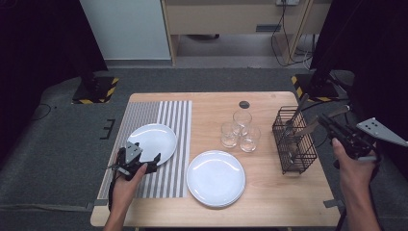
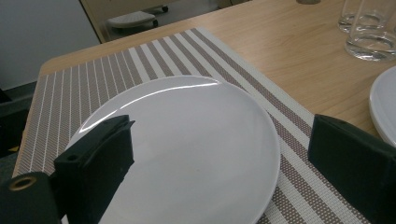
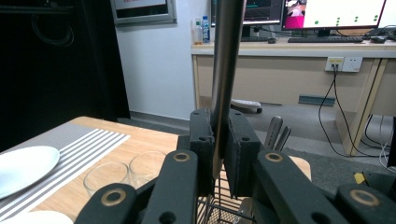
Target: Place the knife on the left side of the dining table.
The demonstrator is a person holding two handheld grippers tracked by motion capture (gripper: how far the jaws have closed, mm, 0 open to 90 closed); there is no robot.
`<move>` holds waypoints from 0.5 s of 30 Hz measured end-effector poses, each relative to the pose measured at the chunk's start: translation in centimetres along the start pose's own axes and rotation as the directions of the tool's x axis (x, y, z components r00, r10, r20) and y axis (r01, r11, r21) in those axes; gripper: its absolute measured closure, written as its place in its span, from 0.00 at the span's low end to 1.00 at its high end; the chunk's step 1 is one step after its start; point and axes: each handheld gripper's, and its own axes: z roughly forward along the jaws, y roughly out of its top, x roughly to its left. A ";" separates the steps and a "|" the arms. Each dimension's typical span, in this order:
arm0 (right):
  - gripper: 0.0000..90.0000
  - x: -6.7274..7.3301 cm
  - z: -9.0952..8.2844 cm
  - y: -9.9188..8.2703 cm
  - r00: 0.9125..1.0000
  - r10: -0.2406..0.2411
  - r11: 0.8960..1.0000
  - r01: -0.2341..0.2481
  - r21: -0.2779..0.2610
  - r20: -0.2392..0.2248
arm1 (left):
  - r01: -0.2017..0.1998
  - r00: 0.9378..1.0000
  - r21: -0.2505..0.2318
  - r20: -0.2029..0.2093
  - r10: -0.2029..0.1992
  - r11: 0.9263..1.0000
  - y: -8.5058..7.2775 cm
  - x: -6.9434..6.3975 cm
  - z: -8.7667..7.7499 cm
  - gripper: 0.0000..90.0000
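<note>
The right tongs [image 3: 219, 154] are pressed together on a slim, upright metal utensil handle [image 3: 226, 70], pinching it just above the black wire cutlery basket [image 1: 293, 142] that stands at the right end of the light wooden bench [image 1: 269, 192]. In the high view the right tongs [image 1: 328, 124] sit beside the basket's far corner, where more utensil handles lean out. The left tongs [image 1: 153, 159] are spread wide with nothing between them, at the near rim of a round white plate [image 2: 187, 149] that lies on a grey and white striped placemat [image 1: 168, 183]. A 2nd round white plate [image 1: 215, 178] lies on the bare wood near the front edge, and 3 clear drinking glasses [image 1: 239, 131] stand clustered between it and the bench's far edge.
</note>
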 end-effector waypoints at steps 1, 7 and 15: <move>0.92 0.0 0.0 0.1 1.000 0.000 1.000 0.000 -0.003 0.000 | 0.002 1.000 -0.002 -0.001 -0.002 1.000 0.0 0.0 0.0 0.07; 0.92 0.0 -0.2 0.6 1.000 -0.001 1.000 0.001 -0.011 -0.004 | 0.003 1.000 -0.004 -0.002 -0.003 1.000 0.0 0.1 -0.1 0.07; 0.92 0.5 -0.7 2.0 1.000 -0.014 1.000 0.014 -0.025 -0.009 | -0.001 1.000 -0.002 -0.001 0.001 1.000 0.0 0.0 0.0 0.07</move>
